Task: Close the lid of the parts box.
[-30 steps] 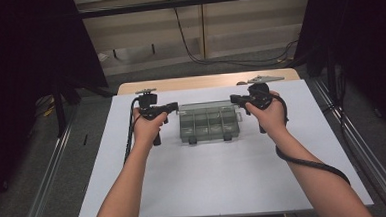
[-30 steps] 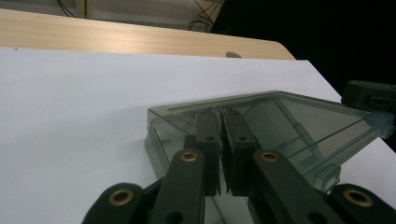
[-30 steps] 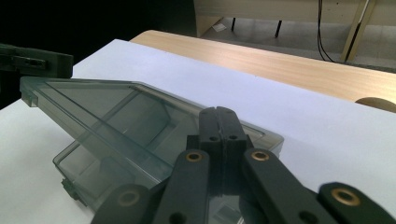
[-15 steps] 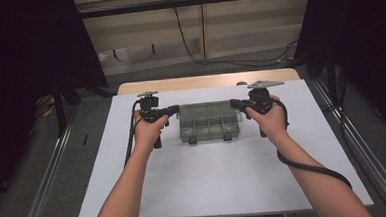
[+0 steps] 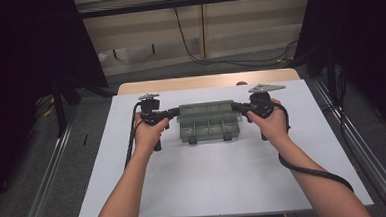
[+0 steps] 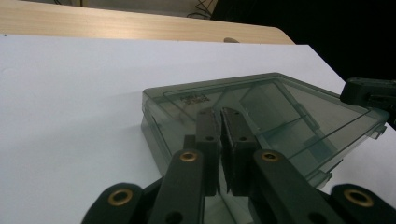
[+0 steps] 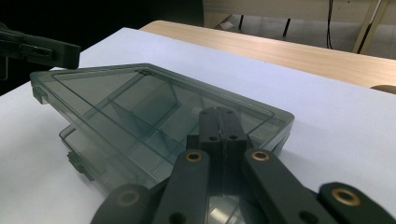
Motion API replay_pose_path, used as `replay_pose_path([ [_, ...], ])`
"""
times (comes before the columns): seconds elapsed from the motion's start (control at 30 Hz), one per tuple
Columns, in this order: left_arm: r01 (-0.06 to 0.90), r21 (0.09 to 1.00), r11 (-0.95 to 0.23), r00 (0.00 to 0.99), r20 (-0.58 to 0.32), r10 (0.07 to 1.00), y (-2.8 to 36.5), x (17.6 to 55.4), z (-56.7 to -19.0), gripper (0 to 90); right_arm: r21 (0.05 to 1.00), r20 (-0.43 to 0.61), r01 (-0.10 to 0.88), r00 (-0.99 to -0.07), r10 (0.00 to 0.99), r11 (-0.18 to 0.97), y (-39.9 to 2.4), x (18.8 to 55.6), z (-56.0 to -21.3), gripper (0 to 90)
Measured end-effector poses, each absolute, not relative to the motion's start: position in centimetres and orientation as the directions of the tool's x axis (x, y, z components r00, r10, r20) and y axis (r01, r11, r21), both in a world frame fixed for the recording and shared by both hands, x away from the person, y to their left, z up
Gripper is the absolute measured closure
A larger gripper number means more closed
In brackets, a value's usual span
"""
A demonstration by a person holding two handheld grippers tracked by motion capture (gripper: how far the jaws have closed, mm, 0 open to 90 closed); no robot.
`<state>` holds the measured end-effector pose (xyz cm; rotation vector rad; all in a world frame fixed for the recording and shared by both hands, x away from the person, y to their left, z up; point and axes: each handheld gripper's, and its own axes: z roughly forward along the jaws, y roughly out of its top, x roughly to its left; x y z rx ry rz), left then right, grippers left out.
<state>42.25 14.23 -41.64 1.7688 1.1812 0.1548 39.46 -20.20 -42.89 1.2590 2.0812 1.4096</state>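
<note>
Holding clear divided organizer box (image 5: pixel 207 121) at both short ends, near back edge of white worktop (image 5: pixel 225 182). Our left gripper (image 6: pixel 221 140) and right gripper (image 7: pixel 219 135) both closed tight, resting on lid (image 7: pixel 140 100). Lid looks partly lifted. Next, we think: raise it slowly, evenly.
</note>
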Motion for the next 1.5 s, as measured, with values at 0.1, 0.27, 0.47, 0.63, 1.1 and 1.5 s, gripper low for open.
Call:
replay_pose_path([
  [0.1,0.645,0.763,-0.055,0.516,-0.380,0.768,14.3,42.2,-41.9,86.0,0.868,0.189,0.480,-0.558,0.808,0.128,-20.1,39.3,-42.9,90.0],
  [0.27,0.642,0.764,-0.062,0.523,-0.378,0.764,14.3,42.0,-42.1,86.0,0.867,0.186,0.480,-0.557,0.809,0.131,-20.2,39.1,-43.1,90.0],
  [0.47,0.636,0.767,-0.088,0.533,-0.354,0.769,14.1,41.8,-42.1,85.9,0.868,0.188,0.480,-0.559,0.808,0.130,-20.2,38.9,-43.3,90.0],
  [0.63,0.639,0.764,-0.087,0.530,-0.355,0.770,14.1,41.8,-42.3,86.0,0.866,0.188,0.482,-0.557,0.809,0.130,-20.3,38.7,-43.4,90.0],
  [1.1,0.633,0.765,-0.120,0.552,-0.338,0.762,13.8,41.4,-42.8,87.8,0.863,0.191,0.487,-0.559,0.807,0.133,-20.4,38.4,-43.9,90.0],
  [1.5,0.638,0.756,-0.146,0.566,-0.332,0.754,13.8,41.2,-43.0,90.0,0.863,0.190,0.488,-0.558,0.808,0.133,-20.5,38.2,-44.4,90.0],
])
